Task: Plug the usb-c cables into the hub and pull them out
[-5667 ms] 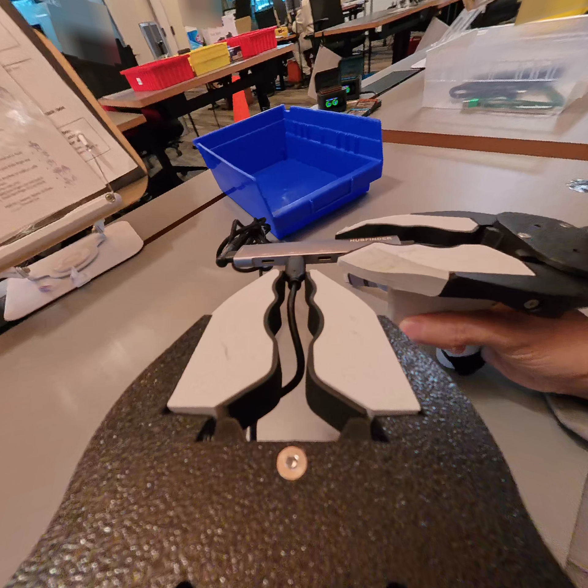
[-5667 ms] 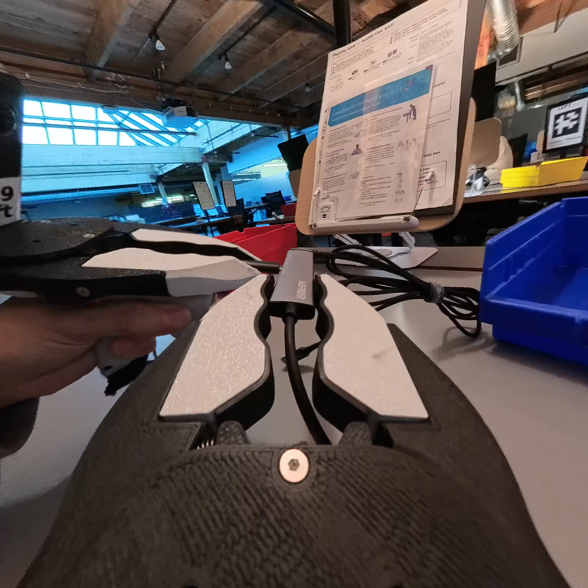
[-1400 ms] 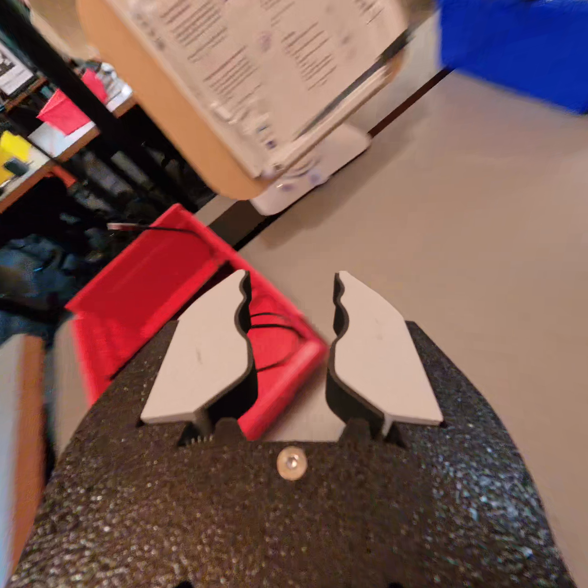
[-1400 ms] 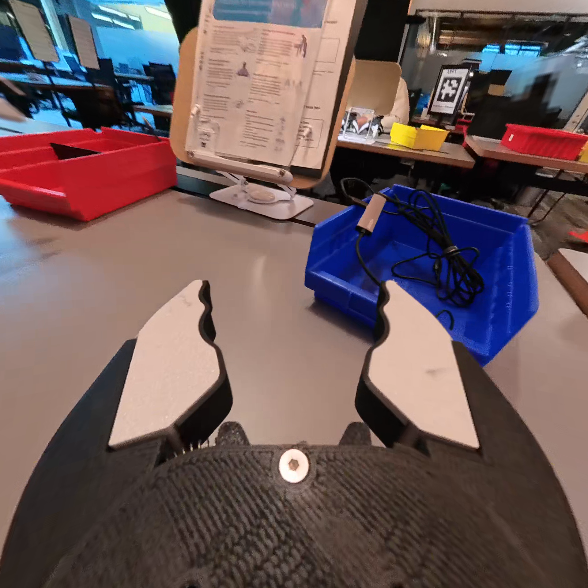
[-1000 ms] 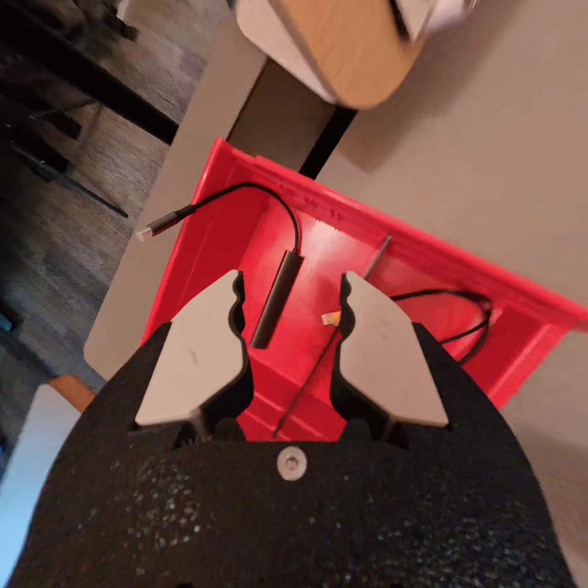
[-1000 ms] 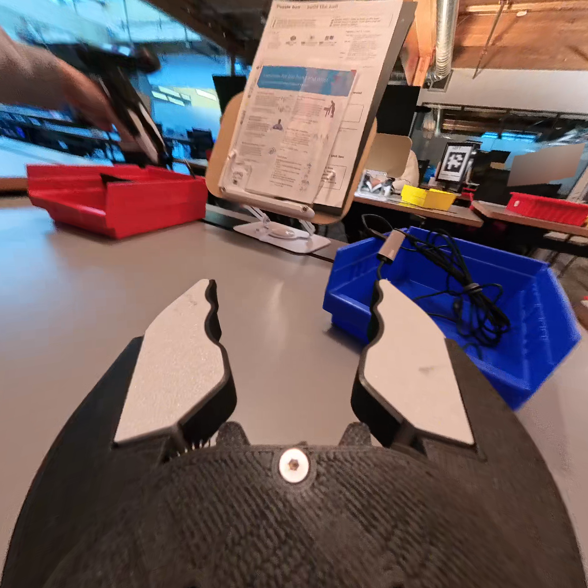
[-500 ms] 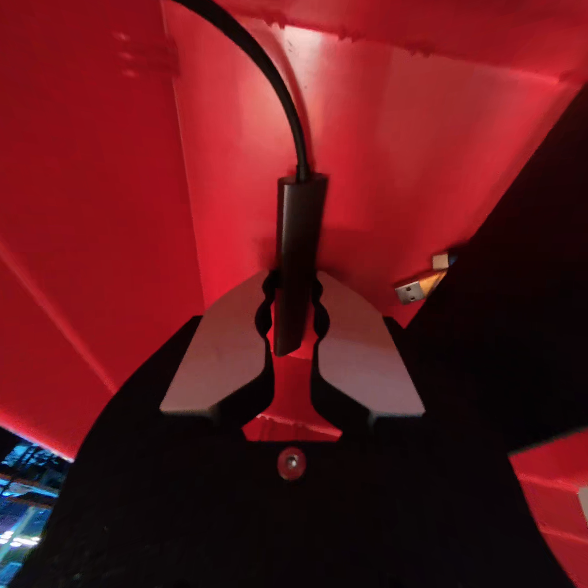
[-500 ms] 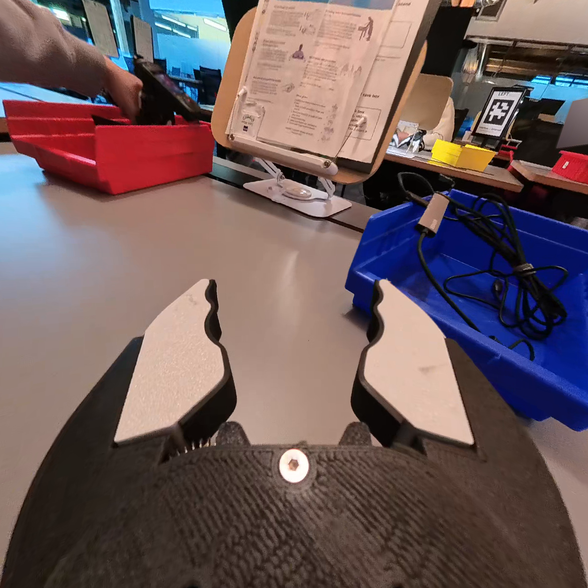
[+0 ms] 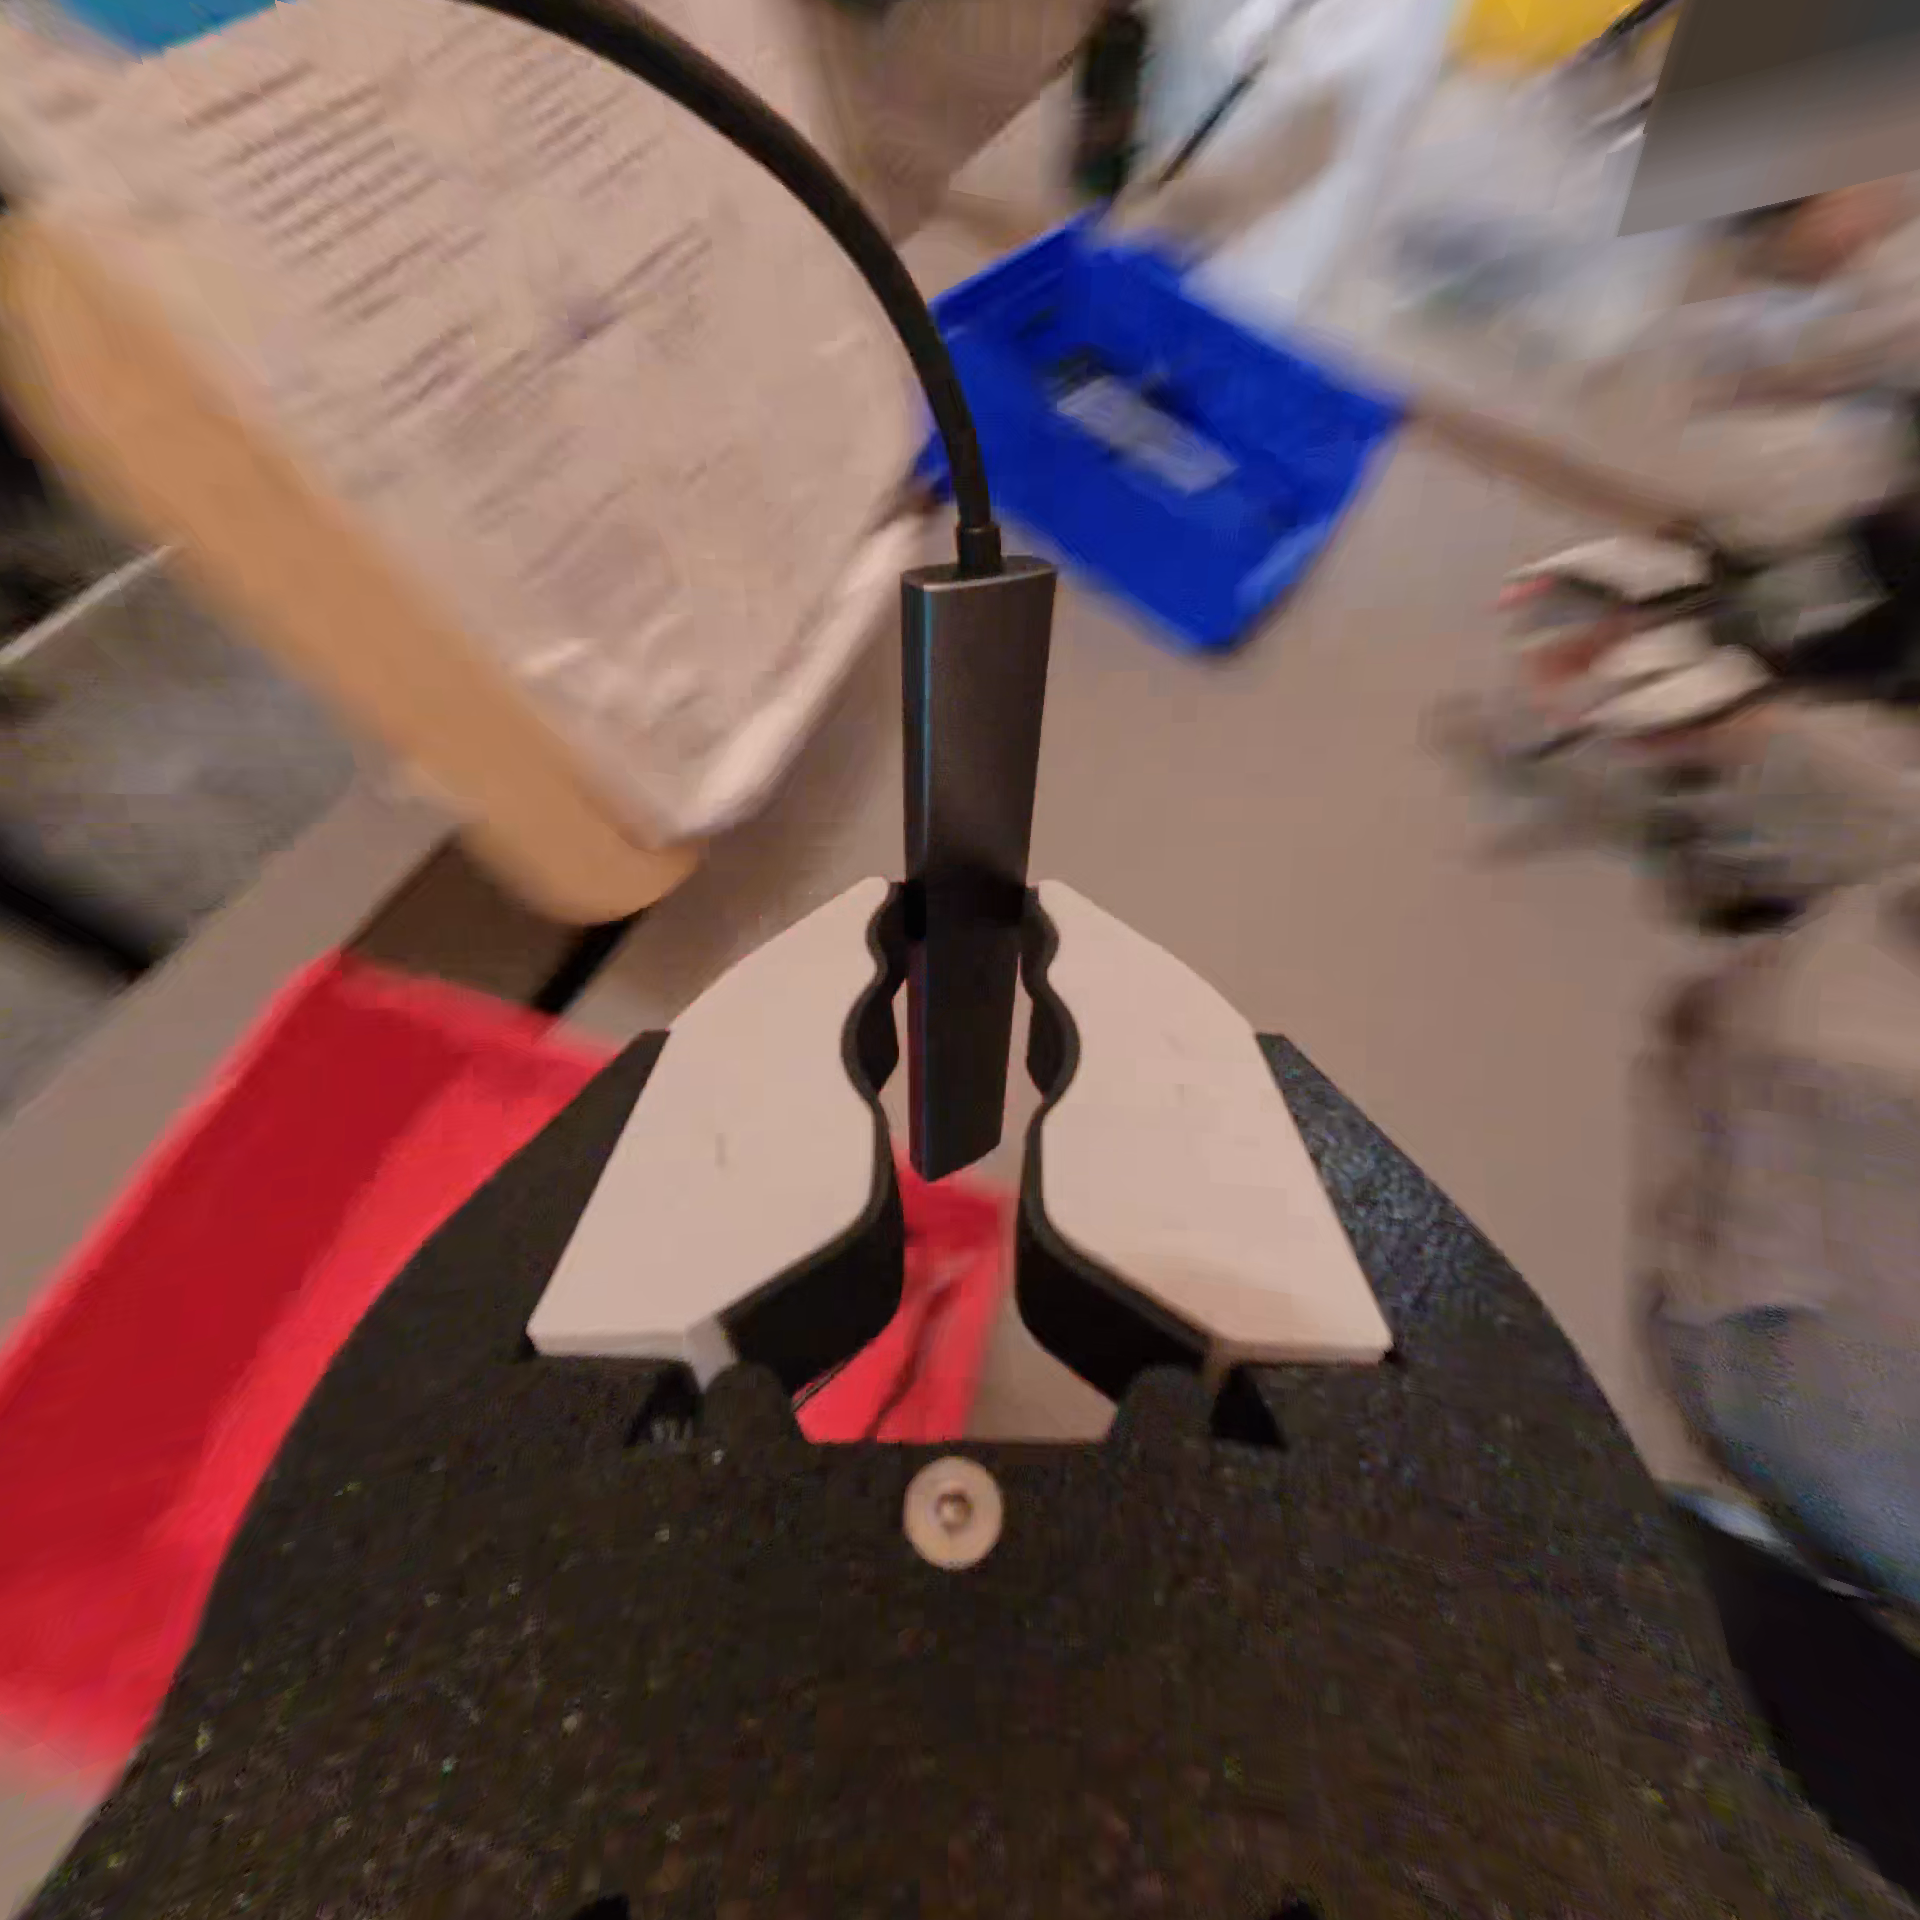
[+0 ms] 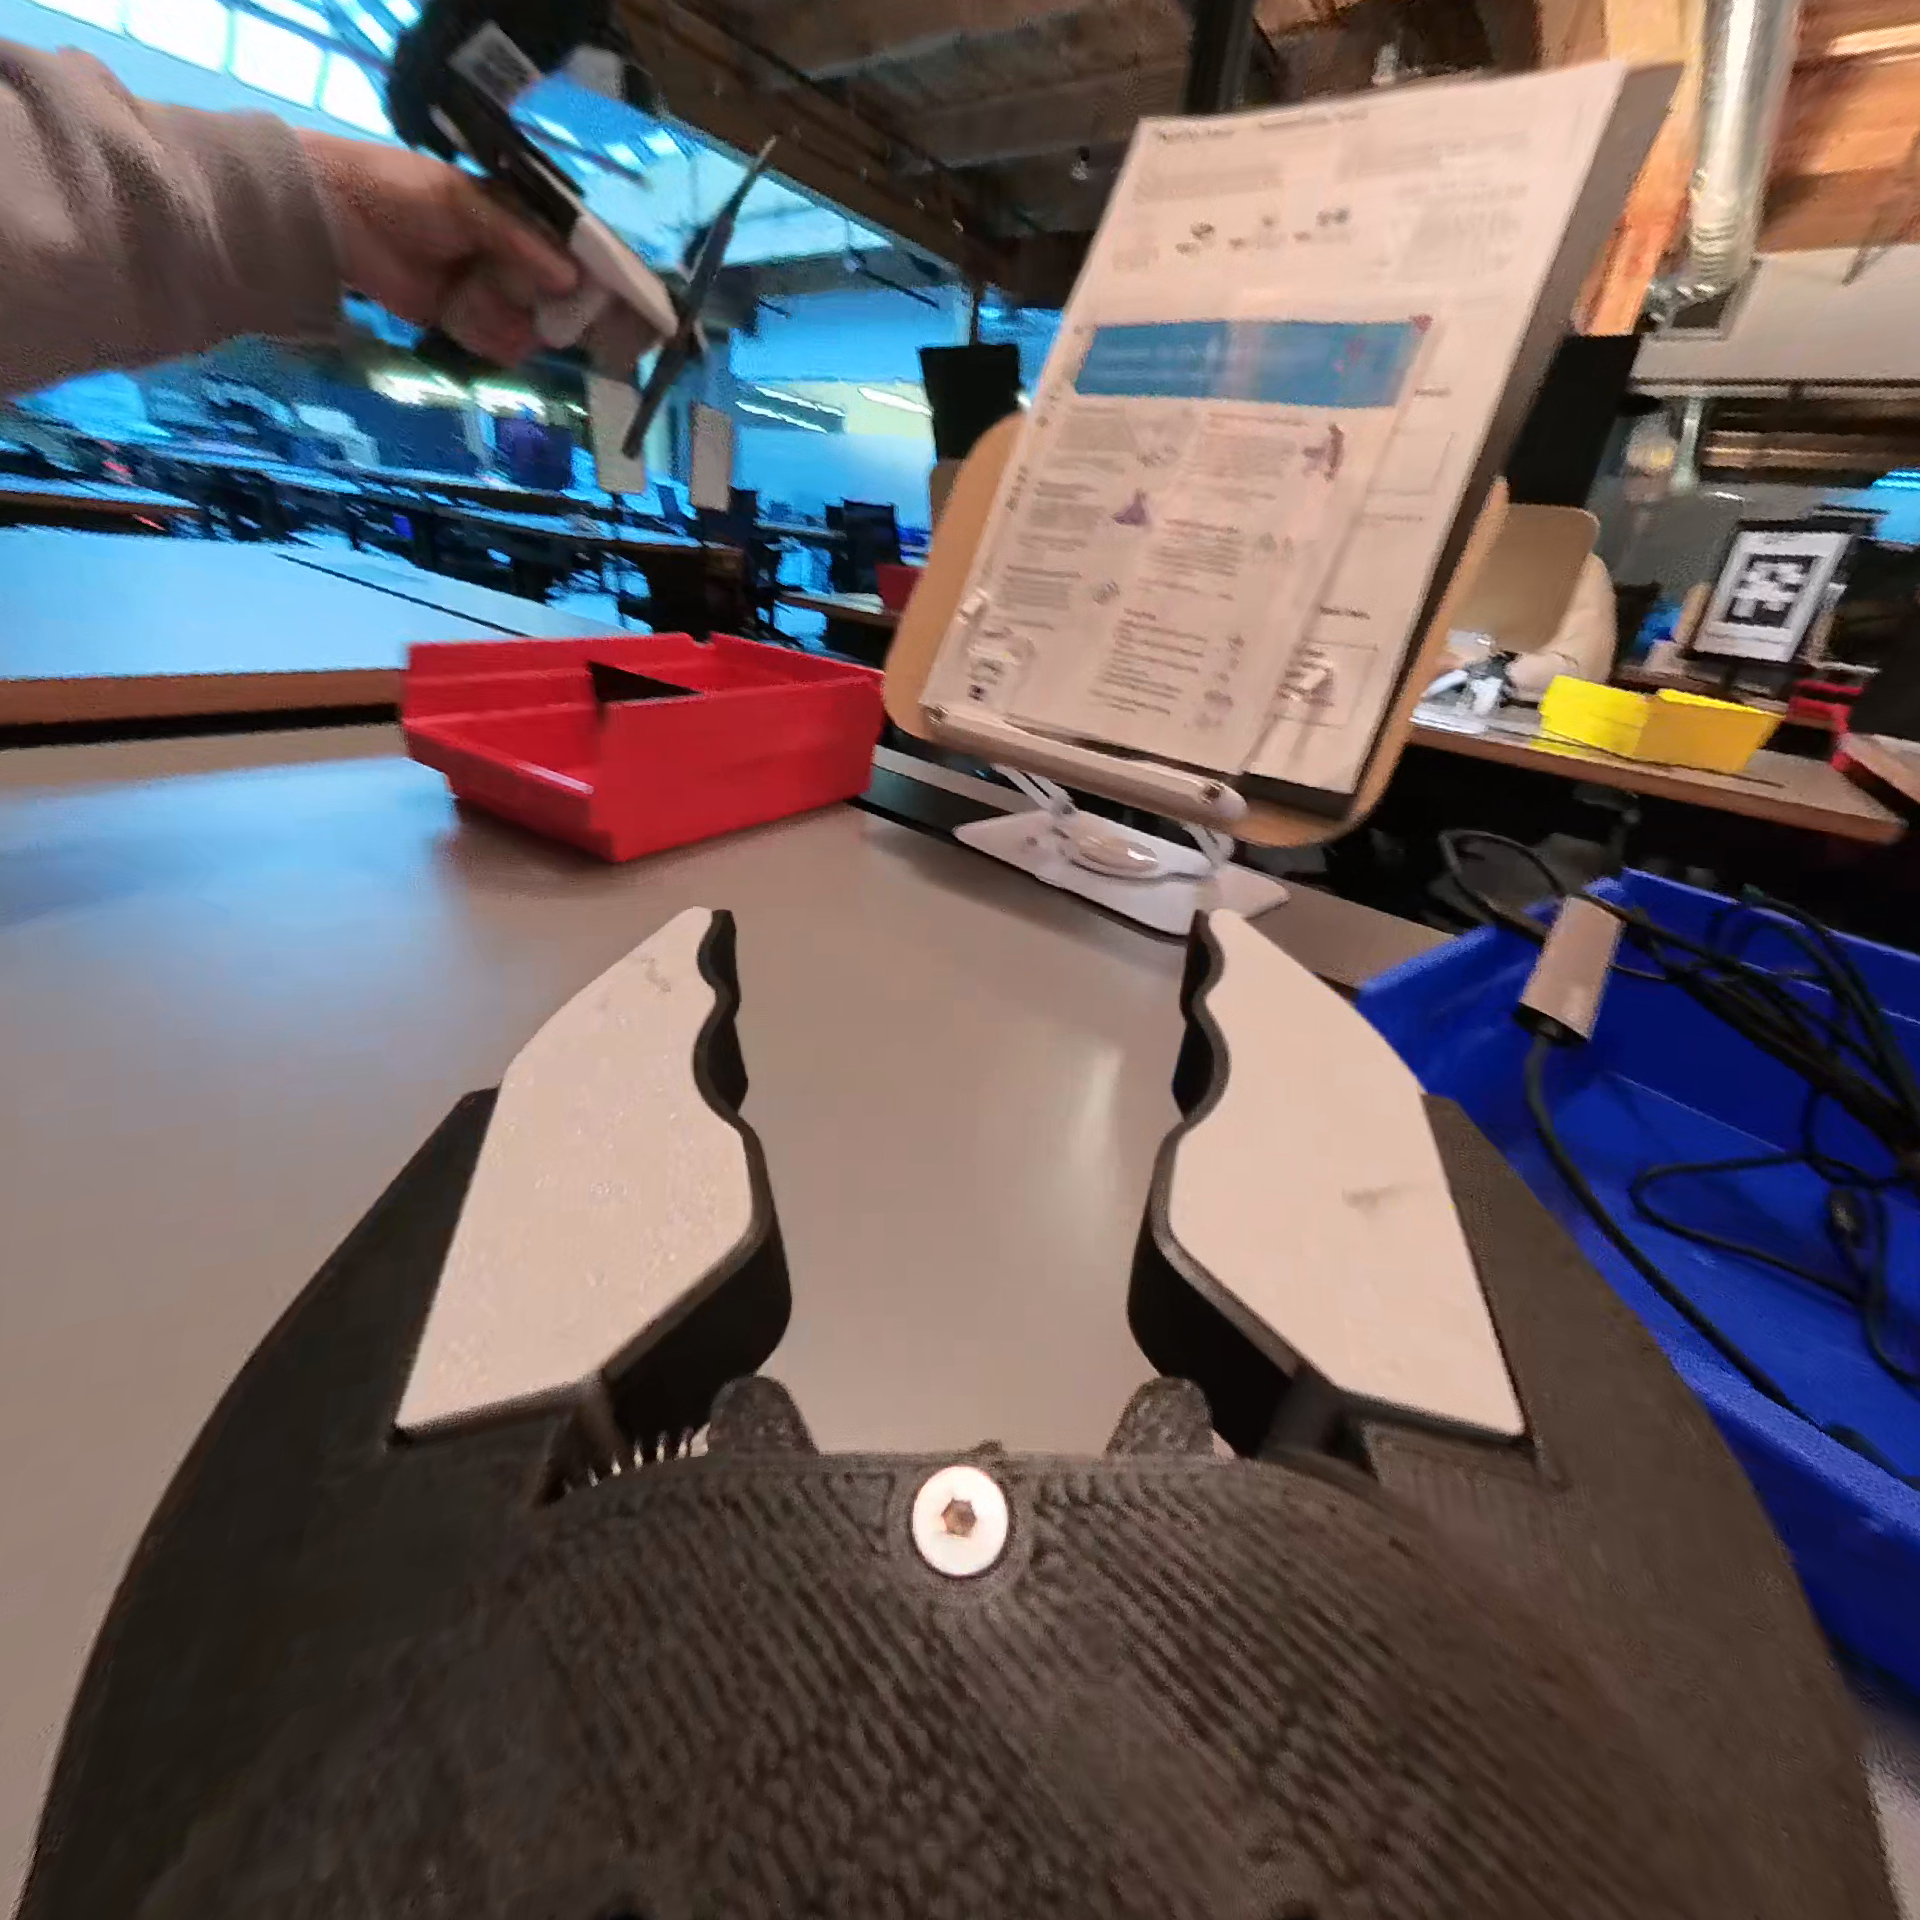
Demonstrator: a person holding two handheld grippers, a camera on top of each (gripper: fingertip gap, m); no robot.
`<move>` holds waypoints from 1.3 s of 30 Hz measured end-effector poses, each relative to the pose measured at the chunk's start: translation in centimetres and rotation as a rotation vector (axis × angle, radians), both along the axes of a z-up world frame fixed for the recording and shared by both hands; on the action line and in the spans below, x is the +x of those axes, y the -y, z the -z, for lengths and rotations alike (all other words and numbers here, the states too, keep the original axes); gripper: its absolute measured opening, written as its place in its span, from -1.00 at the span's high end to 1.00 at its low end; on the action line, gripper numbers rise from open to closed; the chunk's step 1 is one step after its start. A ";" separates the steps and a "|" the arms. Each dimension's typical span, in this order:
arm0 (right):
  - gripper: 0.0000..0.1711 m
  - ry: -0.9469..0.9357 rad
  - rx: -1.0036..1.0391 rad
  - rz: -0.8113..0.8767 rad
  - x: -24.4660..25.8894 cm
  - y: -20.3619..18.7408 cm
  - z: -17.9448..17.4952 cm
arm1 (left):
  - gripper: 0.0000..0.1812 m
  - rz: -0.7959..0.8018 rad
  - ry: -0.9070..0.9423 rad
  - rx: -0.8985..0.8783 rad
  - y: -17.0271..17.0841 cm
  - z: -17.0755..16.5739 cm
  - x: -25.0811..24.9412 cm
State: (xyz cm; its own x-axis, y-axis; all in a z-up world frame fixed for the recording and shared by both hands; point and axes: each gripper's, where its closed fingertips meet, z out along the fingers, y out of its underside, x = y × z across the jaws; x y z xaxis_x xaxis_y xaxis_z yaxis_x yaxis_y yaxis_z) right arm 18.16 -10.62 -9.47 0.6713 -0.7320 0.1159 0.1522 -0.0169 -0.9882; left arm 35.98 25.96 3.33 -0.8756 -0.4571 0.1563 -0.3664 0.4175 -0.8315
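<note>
My left gripper (image 9: 961, 914) is shut on the dark grey hub (image 9: 971, 748), a slim bar whose black lead (image 9: 831, 197) arcs up and left out of frame. It holds the hub in the air above the red bin (image 9: 208, 1195). In the right wrist view the left gripper (image 10: 634, 343) shows far off, raised high above the red bin (image 10: 665, 748) with the hub (image 10: 686, 301) in it. My right gripper (image 10: 956, 966) is open and empty, low over the grey table (image 10: 260, 935). Black cables (image 10: 1766, 1039) with a grey plug (image 10: 1569, 971) lie in the blue bin (image 10: 1714, 1299) to its right.
A document stand with printed sheets (image 10: 1226, 540) stands on a white base (image 10: 1122, 862) behind the table's middle, between the two bins. It also shows blurred in the left wrist view (image 9: 468, 416), with the blue bin (image 9: 1153, 426) beyond. Other tables with yellow bins (image 10: 1652, 727) lie behind.
My left gripper went down into the red bin, shut on the hub, and has lifted it up out of the bin. My right gripper stayed open and turned a little left.
</note>
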 end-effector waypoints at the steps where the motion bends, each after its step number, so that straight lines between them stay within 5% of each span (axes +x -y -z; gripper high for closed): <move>1: 0.04 0.001 0.016 -0.033 -0.7 -0.6 -0.4 | 0.78 0.104 -0.032 -0.103 2.3 -1.2 -2.9; 3: 0.10 0.013 0.030 -0.134 -2.8 -2.3 -1.4 | 0.79 0.296 -0.103 -0.199 6.3 -1.5 -8.2; 6: 0.20 -0.041 -0.085 -0.325 -6.5 -5.7 -1.0 | 0.78 0.500 -0.256 -0.122 11.3 2.9 -14.5; 12: 0.16 -0.057 -0.206 -0.327 -8.6 -6.8 -2.0 | 0.78 0.761 -0.443 0.239 18.9 13.8 -21.8; 17: 0.49 -0.092 -0.312 -0.367 -9.7 -6.3 -0.6 | 0.78 0.958 -0.366 0.595 22.5 18.8 -24.4; 19: 0.46 -0.035 -0.304 -0.284 -8.6 -5.8 -1.0 | 0.78 1.043 -0.305 0.683 23.7 19.6 -24.9; 22: 0.42 -0.111 -0.339 -0.386 -9.3 -6.6 1.0 | 0.78 1.109 -0.270 0.718 25.7 19.5 -25.7; 30: 0.38 -0.100 -0.466 -0.310 -7.6 -7.0 4.3 | 0.78 1.087 -0.231 0.857 25.9 18.7 -24.7; 34: 0.74 -0.076 -0.390 -0.349 -7.8 -8.3 4.6 | 0.79 1.095 -0.186 0.879 26.4 18.4 -24.5; 39: 0.74 -0.091 -0.305 -0.304 -6.8 -7.4 4.8 | 0.80 1.056 -0.152 0.830 27.3 17.8 -23.7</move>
